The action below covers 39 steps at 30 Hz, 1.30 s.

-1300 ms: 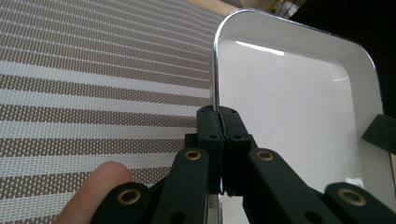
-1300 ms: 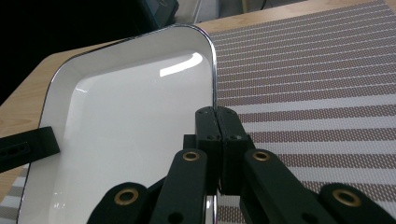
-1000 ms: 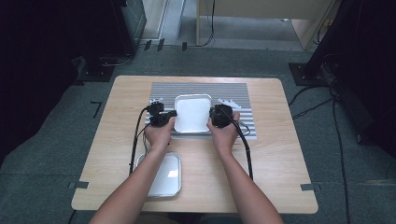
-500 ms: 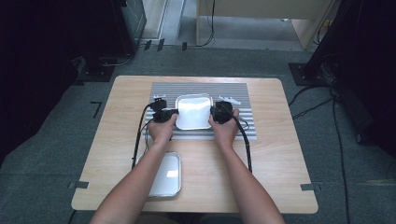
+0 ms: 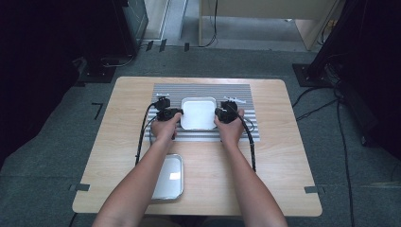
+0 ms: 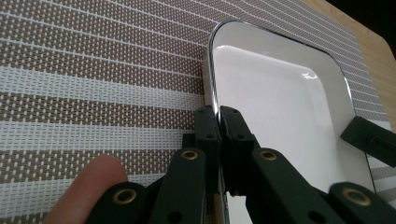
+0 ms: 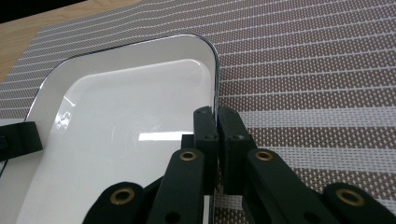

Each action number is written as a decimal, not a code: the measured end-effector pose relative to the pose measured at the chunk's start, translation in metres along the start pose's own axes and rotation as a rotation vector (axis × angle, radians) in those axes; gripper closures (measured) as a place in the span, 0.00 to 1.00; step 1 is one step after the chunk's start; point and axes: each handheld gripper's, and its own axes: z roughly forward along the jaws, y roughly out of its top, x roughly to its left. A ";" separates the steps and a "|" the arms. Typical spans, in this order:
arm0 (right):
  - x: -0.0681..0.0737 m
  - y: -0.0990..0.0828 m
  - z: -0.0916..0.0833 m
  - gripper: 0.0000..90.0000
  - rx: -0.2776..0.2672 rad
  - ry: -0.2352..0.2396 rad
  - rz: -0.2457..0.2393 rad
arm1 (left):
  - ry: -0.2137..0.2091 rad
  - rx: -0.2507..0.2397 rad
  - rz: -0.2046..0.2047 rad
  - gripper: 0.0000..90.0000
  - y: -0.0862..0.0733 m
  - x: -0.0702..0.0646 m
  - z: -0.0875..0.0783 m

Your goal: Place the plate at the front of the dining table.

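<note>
The white tray (image 5: 198, 113) is pinched at both side rims, my left fingers (image 6: 218, 122) clamped on its left rim and my right fingers (image 7: 217, 122) clamped on its right rim, each pair closed tight with only the thin edge between the pads. Nearest to me on the tabletop (image 5: 279, 189) lies the metal tray (image 5: 169, 177), by my left forearm, well apart from the work. Beyond it my two hands meet the striped mat (image 5: 236, 92), and the white tray sits in the mat's middle.

A second ago I held the white tray nearer to me, hanging over the mat's near edge. Since then I have carried it away from me and lowered it, so that it now lies wholly within the mat. In both gripper views its rim runs close along the weave with no gap that I can make out, so I judge that it rests on the mat or very nearly so, though I cannot be sure of contact.

If placing it here is the aim, the carrying looks done, and what remains is to let go of both rims and draw my hands back.
</note>
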 end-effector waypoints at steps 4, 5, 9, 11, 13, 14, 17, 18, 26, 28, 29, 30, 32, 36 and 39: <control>-0.001 0.000 0.002 0.98 0.004 0.004 0.020 | -0.037 0.019 -0.044 0.96 0.003 0.008 0.003; -0.001 0.000 0.003 0.98 0.002 0.001 0.020 | -0.040 0.018 -0.051 0.96 0.003 0.009 0.004; 0.002 0.007 0.007 0.98 -0.003 -0.004 -0.002 | -0.021 0.026 -0.037 0.96 0.007 0.007 0.006; 0.002 0.011 0.008 0.99 -0.010 -0.008 -0.008 | -0.021 0.030 -0.044 0.96 0.009 0.006 0.008; 0.002 0.017 0.011 0.99 -0.011 -0.011 -0.015 | -0.021 0.033 -0.044 0.95 0.012 0.006 0.009; 0.001 0.019 0.012 0.99 -0.006 -0.013 -0.018 | -0.023 0.031 -0.047 0.95 0.013 0.006 0.010; 0.001 0.021 0.016 0.99 0.003 -0.012 -0.019 | -0.011 0.035 -0.038 0.95 0.017 0.005 0.014; 0.000 0.021 0.017 0.99 0.005 -0.014 -0.018 | -0.011 0.035 -0.038 0.95 0.017 0.005 0.014; -0.010 0.021 0.023 0.98 0.007 0.005 0.007 | -0.020 0.028 -0.026 0.94 0.022 0.002 0.021; -0.009 0.022 0.023 0.98 0.013 0.001 0.004 | -0.018 0.029 -0.026 0.94 0.023 0.002 0.022; -0.009 0.022 0.023 0.98 0.013 0.001 0.004 | -0.016 0.029 -0.025 0.94 0.023 0.002 0.023; -0.009 0.022 0.023 0.98 0.013 0.001 0.004 | -0.016 0.029 -0.025 0.94 0.023 0.002 0.023; -0.008 0.023 0.024 0.98 0.010 -0.005 0.001 | -0.014 0.029 -0.022 0.94 0.023 0.002 0.023; -0.006 0.023 0.024 0.98 0.013 -0.007 0.001 | 0.001 0.021 -0.021 0.94 0.024 0.002 0.023; -0.006 0.022 0.024 0.98 0.015 -0.004 -0.008 | 0.012 0.021 -0.015 0.94 0.025 0.002 0.023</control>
